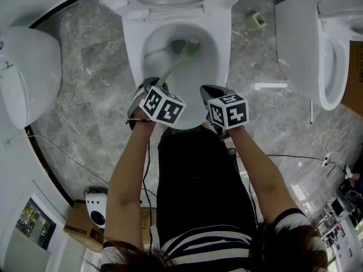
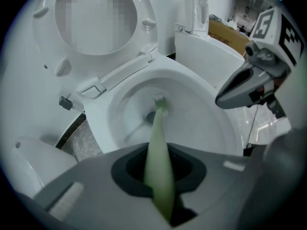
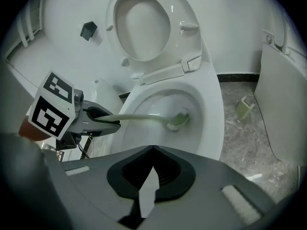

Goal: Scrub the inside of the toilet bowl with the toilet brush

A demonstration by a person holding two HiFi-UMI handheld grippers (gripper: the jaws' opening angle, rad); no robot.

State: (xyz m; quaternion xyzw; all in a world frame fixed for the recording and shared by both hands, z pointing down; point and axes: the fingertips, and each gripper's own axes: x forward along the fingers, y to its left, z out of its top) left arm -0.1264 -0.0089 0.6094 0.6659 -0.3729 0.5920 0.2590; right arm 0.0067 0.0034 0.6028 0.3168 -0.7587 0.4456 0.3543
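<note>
Beside toilet bowl (image 1: 224, 45): green floor holder (image 1: 256, 20).

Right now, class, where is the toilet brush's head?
Head view: the brush head sits inside the toilet bowl, beside the drain, its handle gripped by the left claw.

The pale green brush (image 1: 177, 63) is slanting forward and down from the left gripper (image 1: 152, 86), whose jaws are clamping the end of its handle. Its bristled head is sitting deep in the white bowl (image 1: 222, 61), by the drain, ahead of that gripper.
</note>
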